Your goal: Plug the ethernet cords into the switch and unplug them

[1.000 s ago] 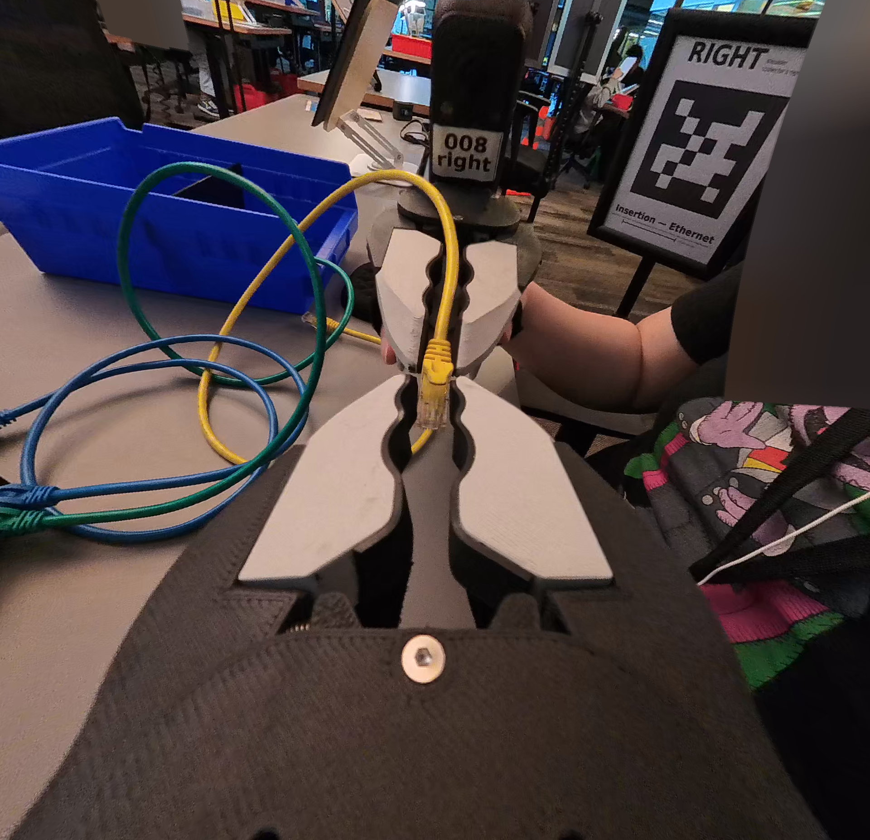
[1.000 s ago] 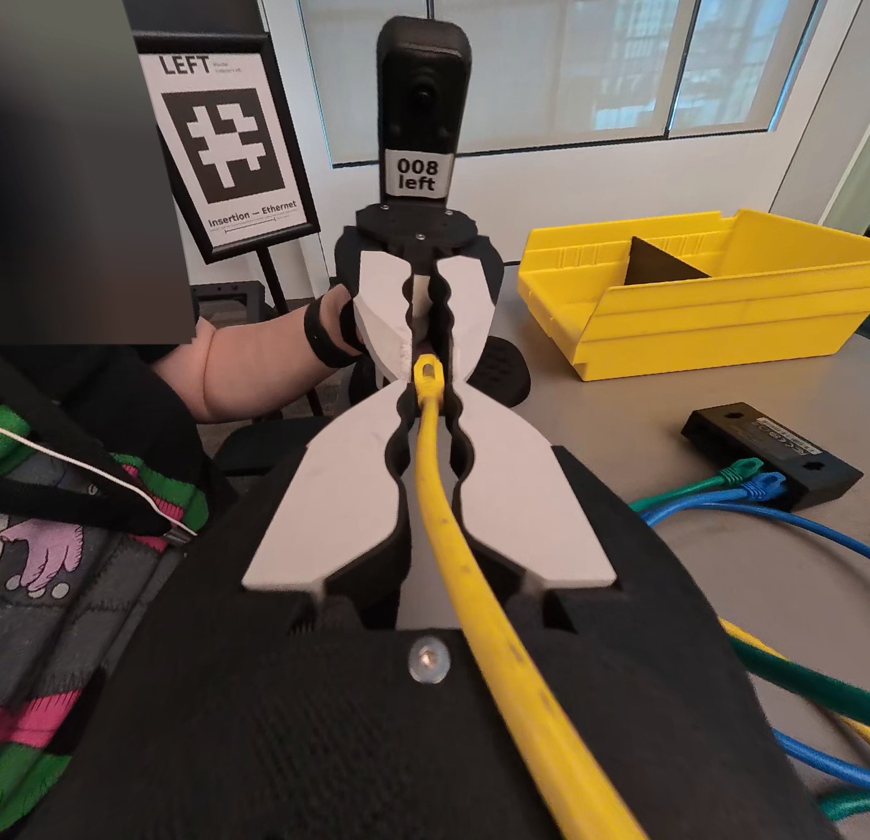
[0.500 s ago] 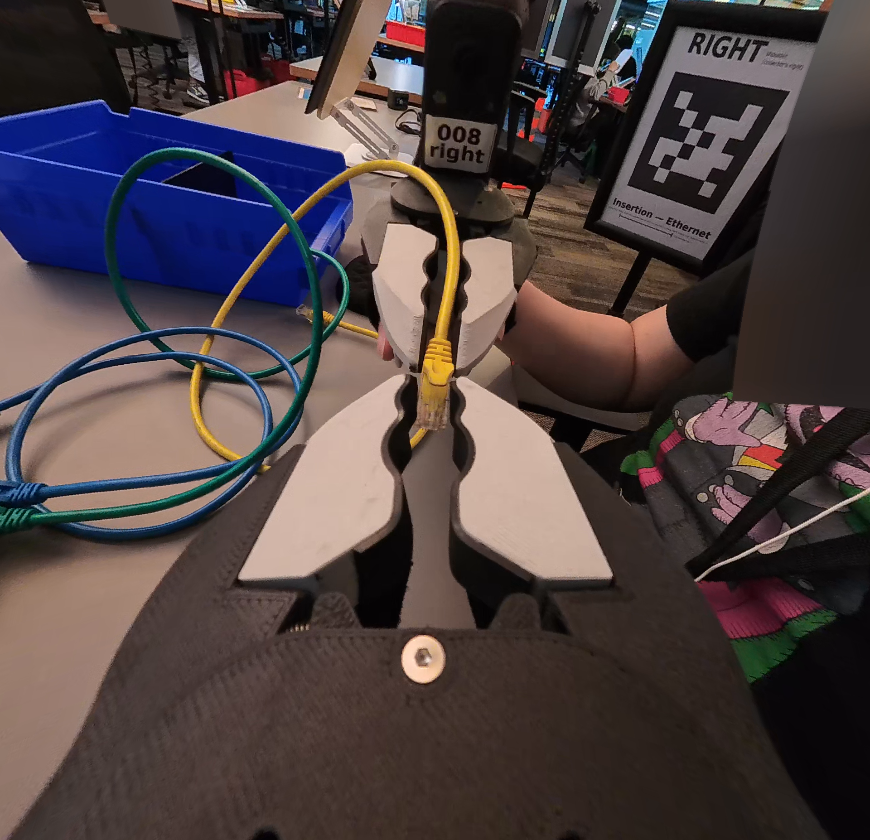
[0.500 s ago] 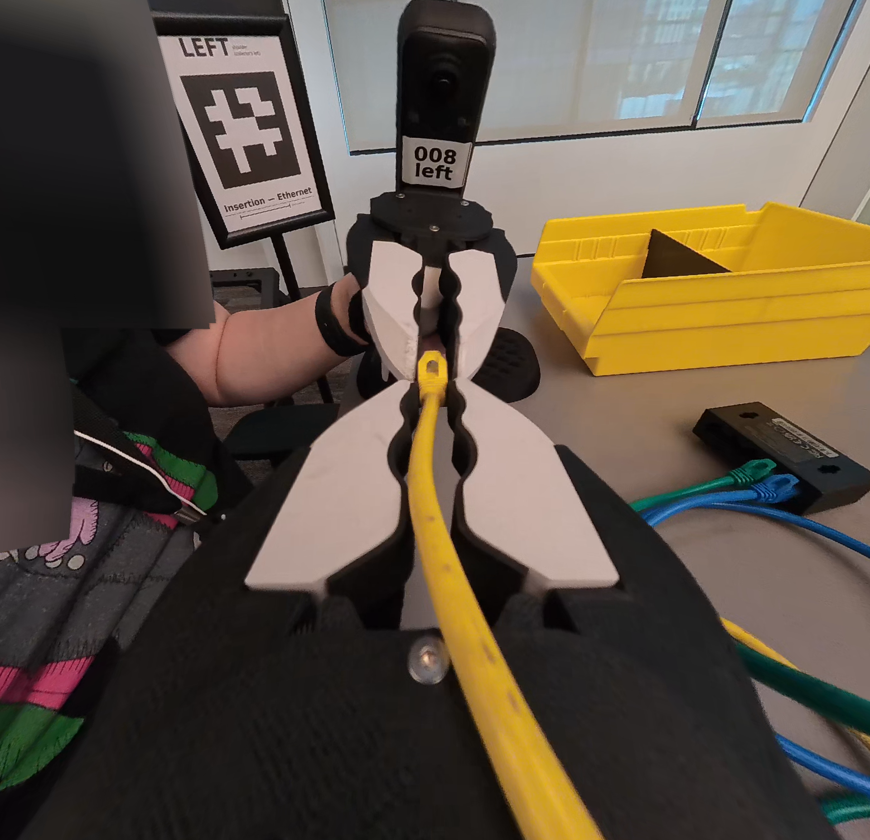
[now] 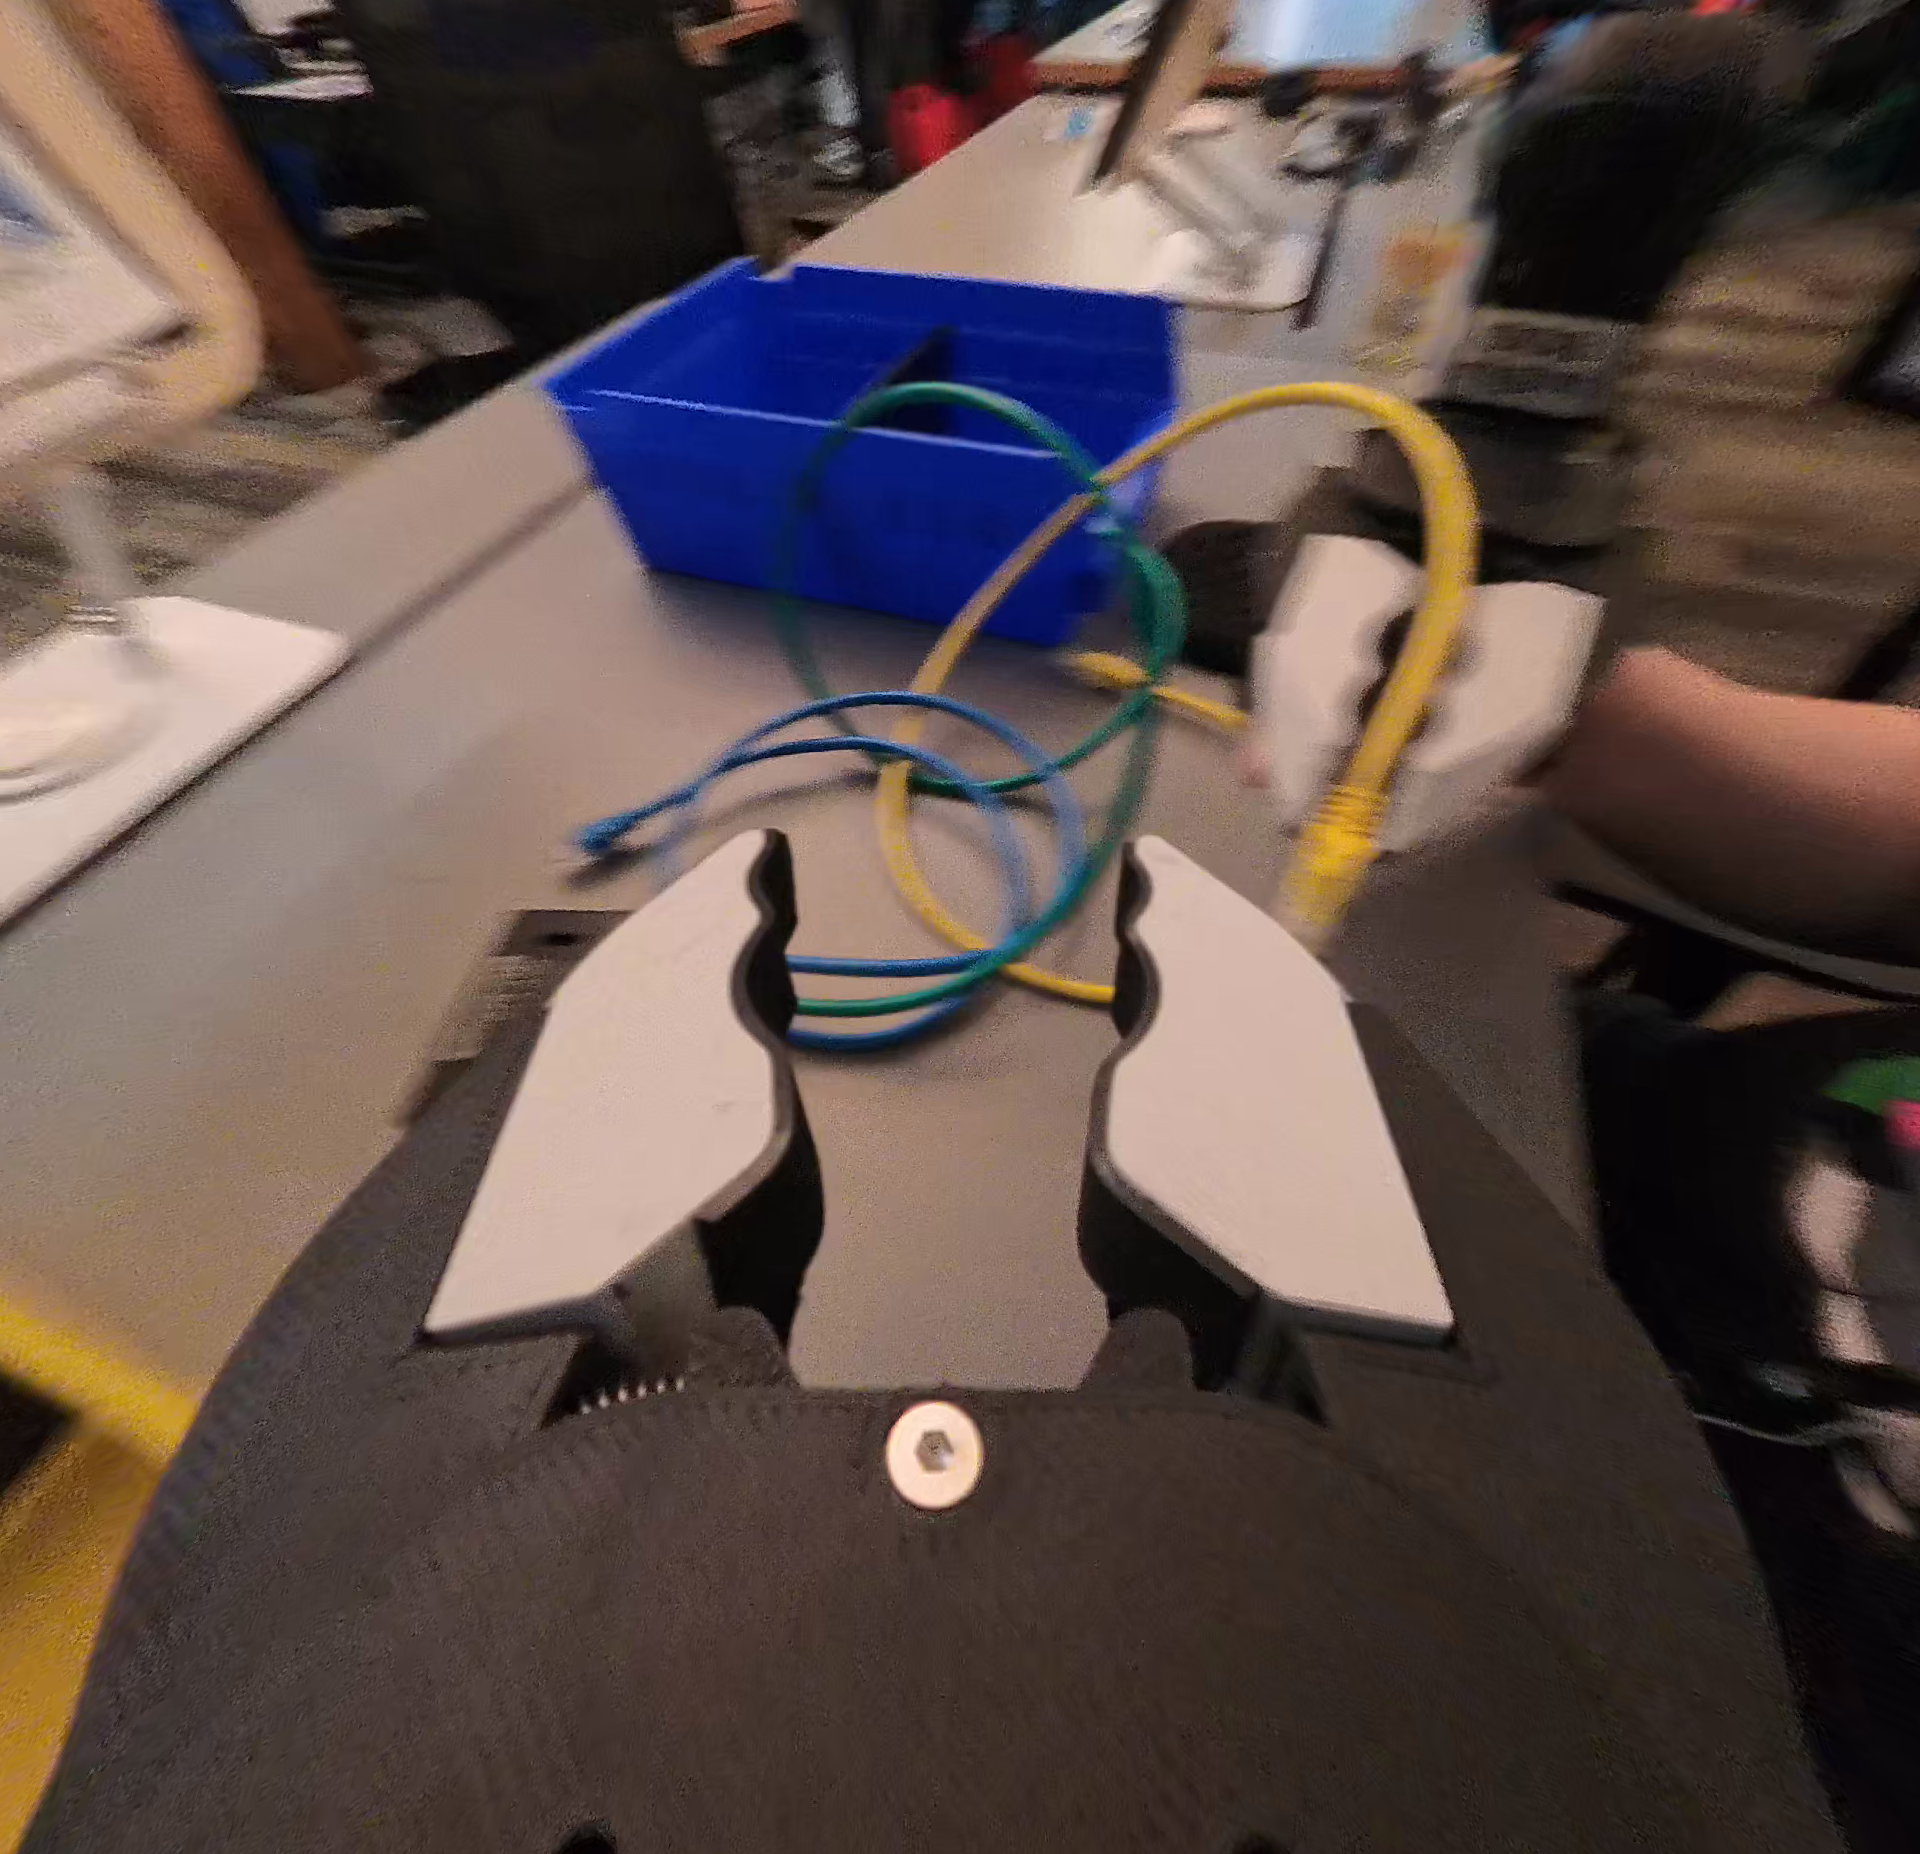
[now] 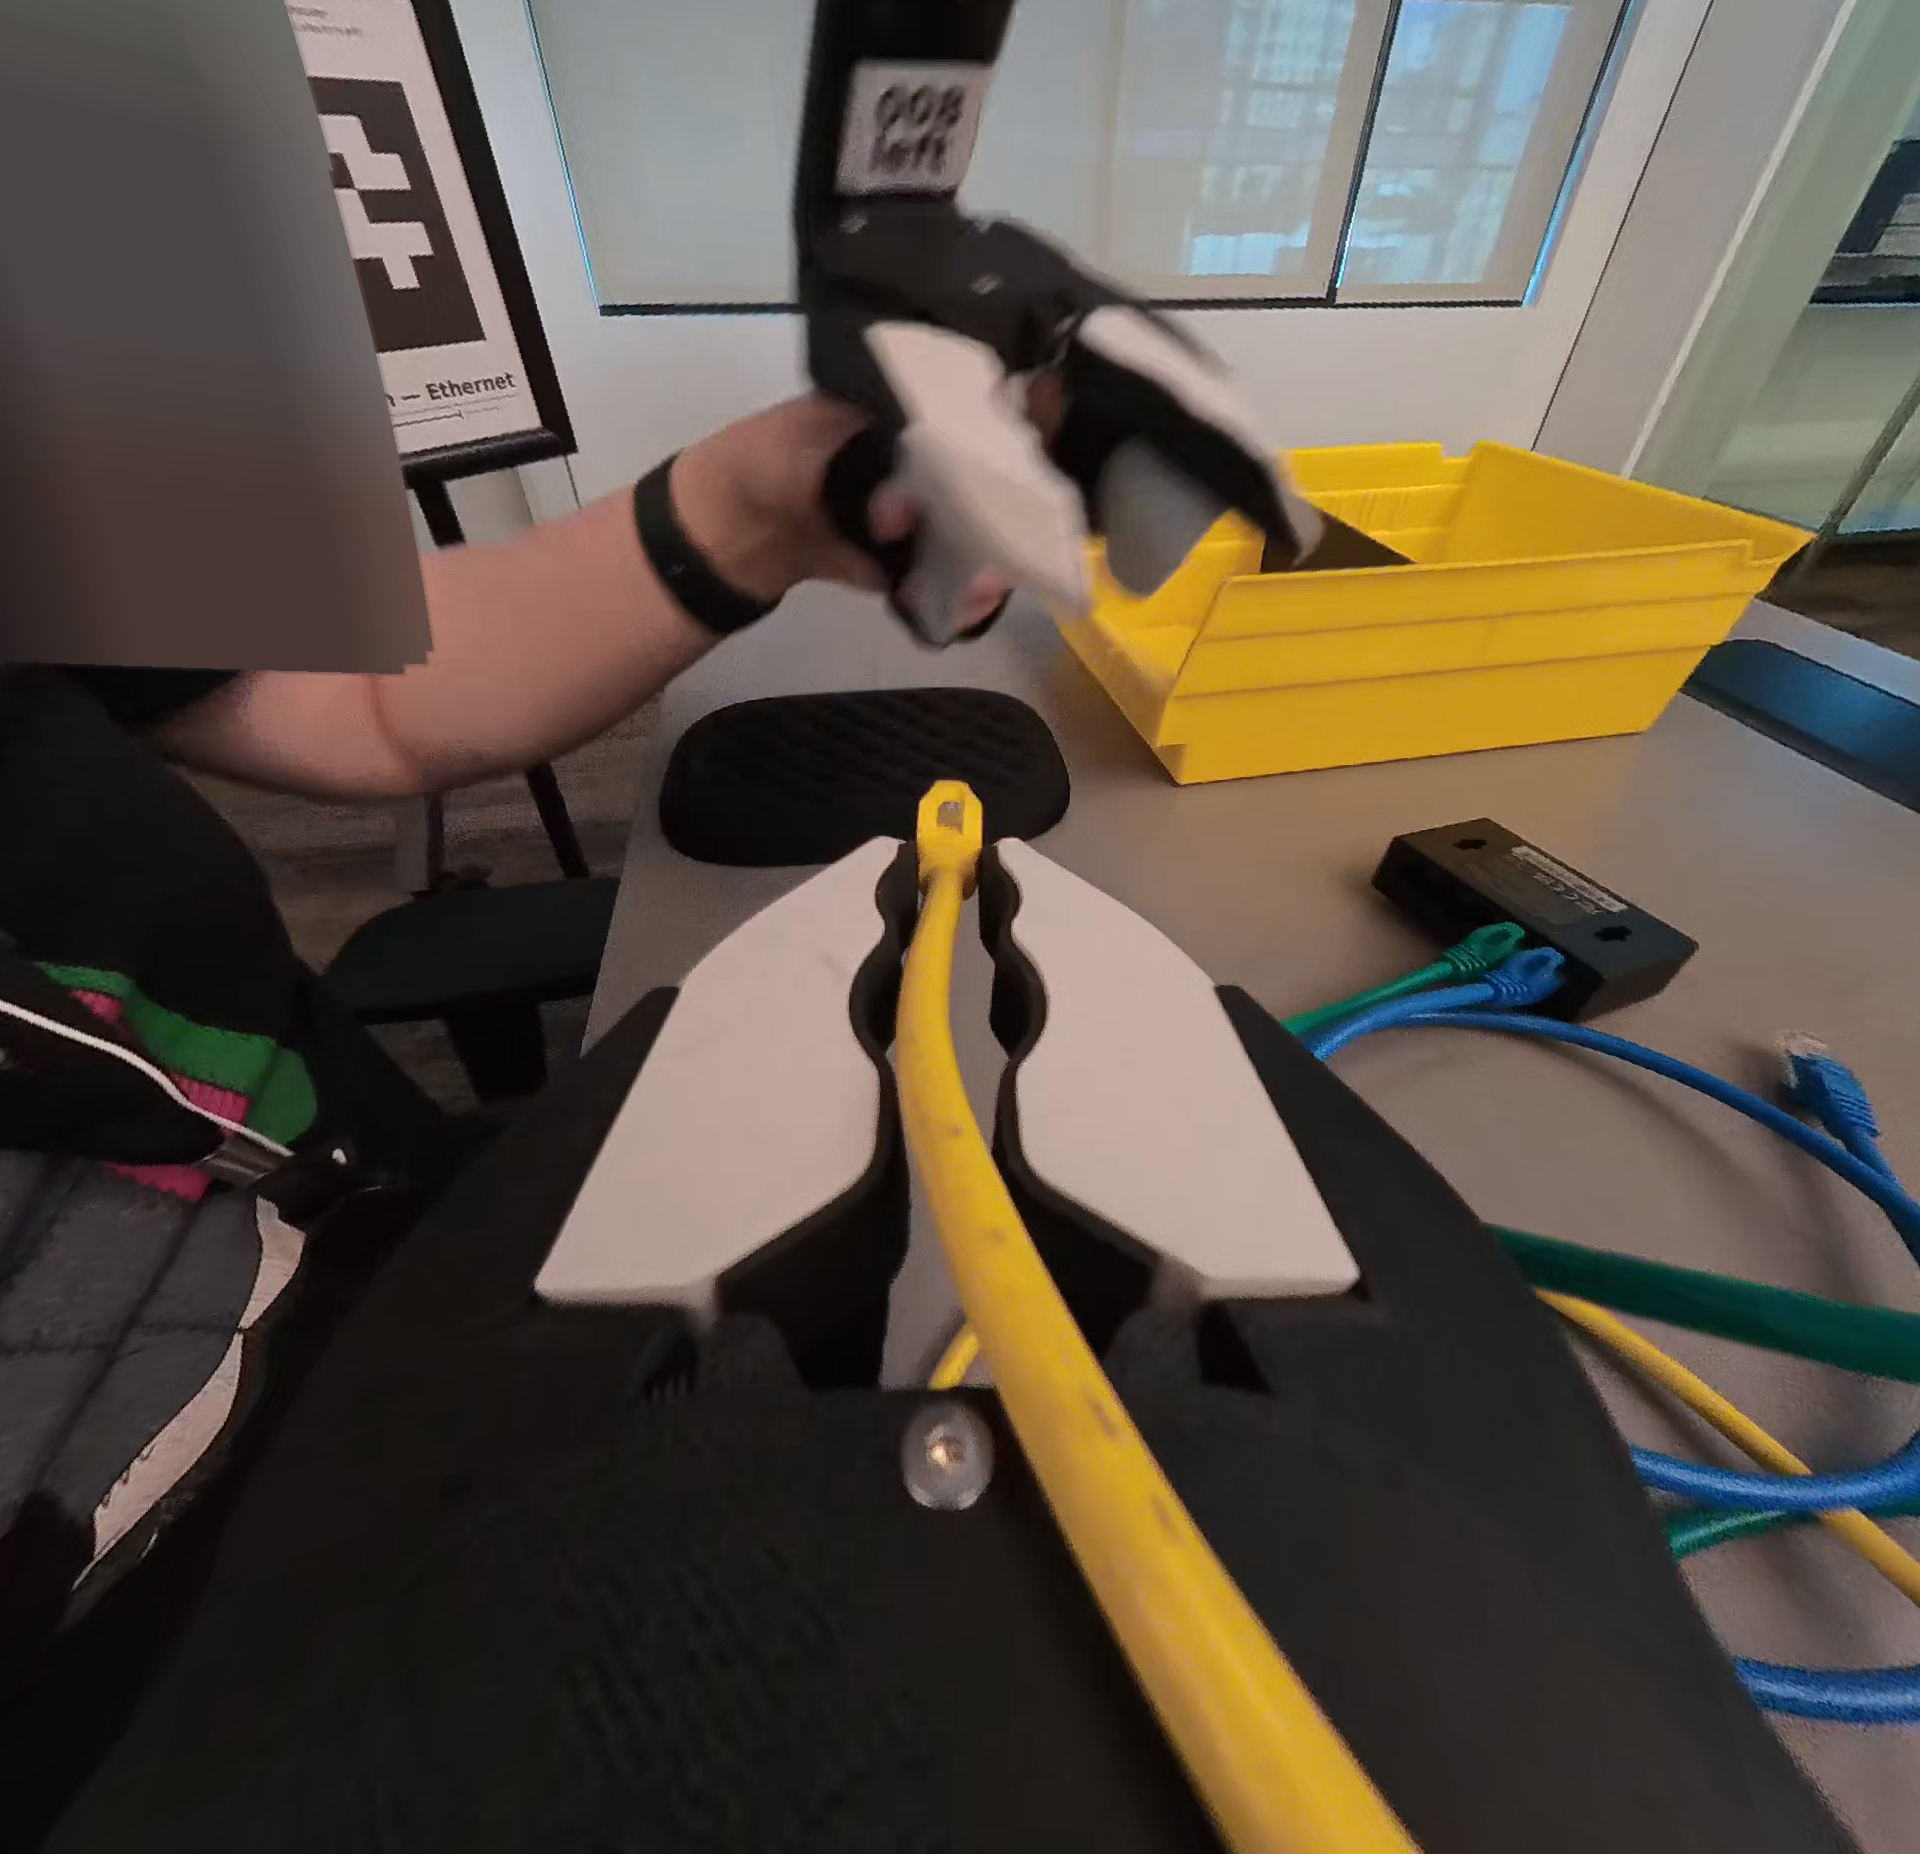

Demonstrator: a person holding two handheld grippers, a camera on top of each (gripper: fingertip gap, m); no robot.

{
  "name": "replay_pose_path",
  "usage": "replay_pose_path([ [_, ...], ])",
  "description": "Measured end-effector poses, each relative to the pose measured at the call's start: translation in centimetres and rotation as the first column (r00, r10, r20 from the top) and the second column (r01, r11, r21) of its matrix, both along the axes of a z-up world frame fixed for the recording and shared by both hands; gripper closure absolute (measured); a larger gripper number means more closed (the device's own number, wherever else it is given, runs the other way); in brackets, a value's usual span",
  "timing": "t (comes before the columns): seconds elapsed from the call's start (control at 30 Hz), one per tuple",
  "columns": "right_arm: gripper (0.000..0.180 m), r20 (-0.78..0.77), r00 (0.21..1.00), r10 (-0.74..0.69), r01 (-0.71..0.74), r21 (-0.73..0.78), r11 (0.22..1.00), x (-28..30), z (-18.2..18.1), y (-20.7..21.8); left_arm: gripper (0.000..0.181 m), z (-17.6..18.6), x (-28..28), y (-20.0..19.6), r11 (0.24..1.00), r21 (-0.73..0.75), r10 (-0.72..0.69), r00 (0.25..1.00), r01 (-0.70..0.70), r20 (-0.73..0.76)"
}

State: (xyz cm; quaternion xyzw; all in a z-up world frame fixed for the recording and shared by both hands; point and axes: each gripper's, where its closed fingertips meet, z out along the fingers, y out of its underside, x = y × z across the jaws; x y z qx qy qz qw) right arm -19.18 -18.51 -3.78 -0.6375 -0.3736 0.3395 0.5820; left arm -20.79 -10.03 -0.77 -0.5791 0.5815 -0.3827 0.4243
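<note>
While the long yellow plastic bin (image 6: 1455,651) and the blue plastic bin (image 5: 862,474) each show only a dark divider inside, their floors are mostly hidden; the small black network switch (image 6: 1538,916) lies on the grey tabletop (image 6: 1299,828) with a green cord (image 6: 1392,983) and a blue cord (image 6: 1455,999) plugged in; the right claw (image 6: 948,848) is clenched on the yellow ethernet cord (image 6: 966,1129), plug protruding; the left claw (image 5: 951,859) is released, empty, and motion-blurred in the right wrist view.
</note>
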Motion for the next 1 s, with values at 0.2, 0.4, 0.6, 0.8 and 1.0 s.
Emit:
replay_pose_path([
  [0.2,0.167,0.052,0.999,-0.013,0.010,0.054,0.998,-0.6,-0.3,-0.1,0.112,-4.4,1.9,9.4,0.990,0.078,-0.050,0.801,0.120,-0.597],
  [0.4,0.168,0.092,0.995,-0.046,0.040,0.072,0.997,0.3,-0.8,-0.6,0.106,-10.8,2.5,13.4,0.991,-0.015,-0.083,0.510,0.136,-0.856],
  [0.6,0.167,0.086,0.995,-0.047,0.041,0.066,0.997,1.1,-1.1,-0.5,0.101,-13.7,2.3,15.4,0.990,-0.044,-0.087,0.340,0.131,-0.936],
  [0.8,0.167,0.079,0.996,-0.048,0.042,0.076,0.996,1.2,-1.3,-0.5,0.120,-15.2,1.6,14.6,0.989,-0.081,-0.108,0.234,0.121,-0.966],
  [1.0,0.167,0.081,0.996,-0.042,0.036,0.071,0.997,1.0,-1.5,-0.5,0.120,-15.2,1.7,14.7,0.991,-0.061,-0.083,0.189,0.118,-0.978],
])
